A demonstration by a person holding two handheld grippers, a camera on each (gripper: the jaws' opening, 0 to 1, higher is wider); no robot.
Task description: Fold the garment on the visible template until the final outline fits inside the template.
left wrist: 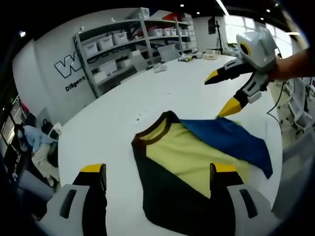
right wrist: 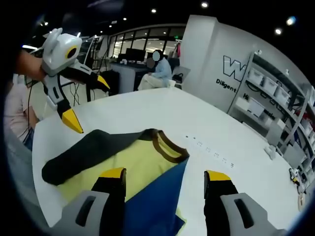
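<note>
A yellow shirt (left wrist: pixel 192 157) with a dark collar (left wrist: pixel 152 132) lies flat on the white table (left wrist: pixel 113 123). Its blue sleeve (left wrist: pixel 231 140) is folded across the chest and a black sleeve (right wrist: pixel 83 155) lies spread out. My left gripper (left wrist: pixel 158 169) is open, hovering just in front of the shirt's black side; in the right gripper view it hangs above the black sleeve (right wrist: pixel 88 102). My right gripper (right wrist: pixel 165 174) is open over the blue part (right wrist: pixel 157 201). From the left gripper view it (left wrist: pixel 220 92) hangs open, its lower tip just above the blue sleeve's edge.
Small marks (right wrist: pixel 206 145) dot the table beyond the collar. Shelves with bins (left wrist: pixel 123 44) stand behind the table, with small items at its far end (left wrist: pixel 189 56). A person (right wrist: pixel 160 71) sits at a desk. The table edge (right wrist: pixel 37 162) runs near the black sleeve.
</note>
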